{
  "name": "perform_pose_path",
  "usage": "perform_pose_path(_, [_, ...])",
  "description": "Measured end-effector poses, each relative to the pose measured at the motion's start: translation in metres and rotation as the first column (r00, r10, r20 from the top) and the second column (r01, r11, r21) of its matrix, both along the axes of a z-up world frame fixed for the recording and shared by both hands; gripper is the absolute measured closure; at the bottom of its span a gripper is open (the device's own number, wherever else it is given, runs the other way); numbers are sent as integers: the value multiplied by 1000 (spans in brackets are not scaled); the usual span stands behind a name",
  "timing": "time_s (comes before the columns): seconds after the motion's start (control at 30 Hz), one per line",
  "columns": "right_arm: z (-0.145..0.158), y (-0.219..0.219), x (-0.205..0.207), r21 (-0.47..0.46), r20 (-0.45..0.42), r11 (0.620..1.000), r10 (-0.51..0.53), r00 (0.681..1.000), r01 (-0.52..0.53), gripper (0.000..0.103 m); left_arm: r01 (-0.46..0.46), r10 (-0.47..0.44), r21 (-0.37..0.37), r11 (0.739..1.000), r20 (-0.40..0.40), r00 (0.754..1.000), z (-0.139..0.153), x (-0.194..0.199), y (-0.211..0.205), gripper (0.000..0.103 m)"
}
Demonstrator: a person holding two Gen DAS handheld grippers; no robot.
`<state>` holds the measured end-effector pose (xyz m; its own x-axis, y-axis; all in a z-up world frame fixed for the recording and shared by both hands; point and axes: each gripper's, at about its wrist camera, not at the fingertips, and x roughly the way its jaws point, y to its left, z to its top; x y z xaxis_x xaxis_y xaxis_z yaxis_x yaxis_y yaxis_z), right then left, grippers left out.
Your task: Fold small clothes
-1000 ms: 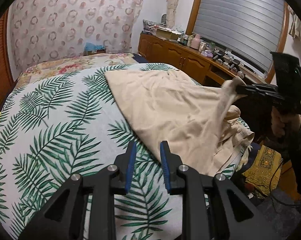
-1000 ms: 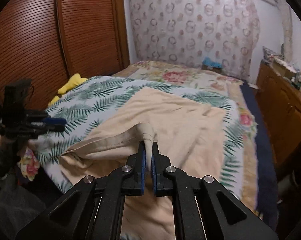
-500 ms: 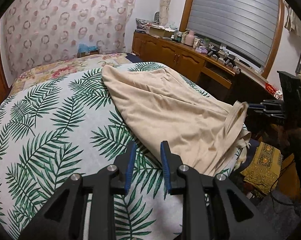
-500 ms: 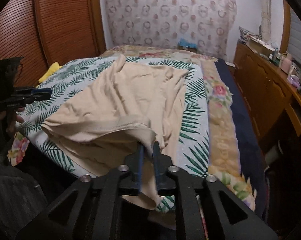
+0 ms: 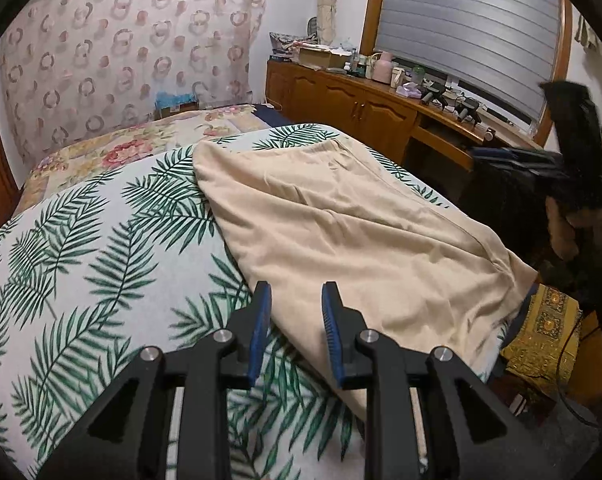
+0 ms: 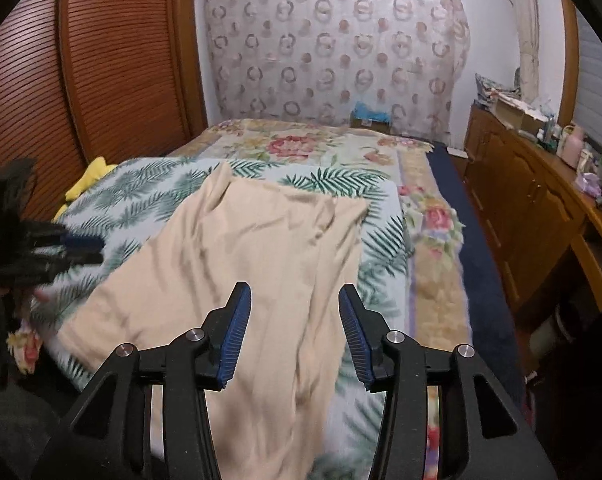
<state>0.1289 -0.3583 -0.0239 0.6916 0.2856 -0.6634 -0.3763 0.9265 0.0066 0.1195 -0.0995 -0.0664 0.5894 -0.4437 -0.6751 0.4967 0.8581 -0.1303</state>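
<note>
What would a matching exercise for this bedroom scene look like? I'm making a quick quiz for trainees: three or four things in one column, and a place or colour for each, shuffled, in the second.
Column one:
1. beige garment
2. leaf-print sheet
3. yellow cloth
4. wooden cabinet

Column two:
A. against the wall under the window blind
B. white with green fronds, covering the near part of the bed
C. spread flat on top of the leaf print
D. tucked at the bed's edge beside the slatted wooden doors

Pairs: 1-C, 2-B, 3-D, 4-A
</note>
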Motion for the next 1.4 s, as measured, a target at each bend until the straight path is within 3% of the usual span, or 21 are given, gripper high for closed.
perform_pose_path(0.3, [-40,12,120,-26,-77,999,-42,996,40,57,-14,15,26,1000,-42,999,-18,19,-12,79])
perform_pose_path(0.47, [-64,14,166,3,-161,998,-58,985,59,57,-16,18,44,999,-61,998,-27,19,-14,79])
perform_pose_path(0.57, [-69,20,176,-2,-174,999,-53,983,53,57,-16,20,56,998,-71,997,-33,18,-14,79])
perform_pose_path(0.63, [-69,24,179,-6,-175,999,-39,984,39,66,-15,20,57,998,-75,997,-35,16,-14,79])
perform_pose_path(0.73, [-67,32,179,-27,-165,1000,-5,986,1,86,-15,20,60,998,-78,997,-37,15,-14,78])
perform_pose_path(0.77, [-66,34,179,-34,-162,999,11,987,-17,97,-16,21,60,998,-79,997,-37,14,-14,78])
perform_pose_path(0.87, [-57,33,177,-58,-104,998,-1,995,-5,101,-17,22,58,998,-80,997,-37,13,-14,78])
perform_pose_path(1.0, [-42,19,178,-91,-34,985,-148,988,144,101,-15,19,53,998,-80,997,-36,11,-13,78])
perform_pose_path(1.13, [-40,18,175,-133,-46,979,-162,986,154,101,-3,5,23,1000,-89,996,-32,-1,-10,78])
perform_pose_path(1.17, [-37,17,172,-130,-46,980,-155,987,147,101,2,0,16,1000,-96,995,-33,-4,-10,78])
perform_pose_path(1.23, [-29,15,160,-146,-45,980,-146,988,138,86,13,-12,14,1000,-104,995,-33,-13,-9,78])
perform_pose_path(1.3, [-20,10,140,-134,-45,983,-130,990,123,53,15,-14,4,1000,-105,994,-31,-23,-6,78])
perform_pose_path(1.4, [-10,6,94,-100,-45,992,-85,995,81,50,16,-19,-30,999,-108,994,-25,-34,1,78])
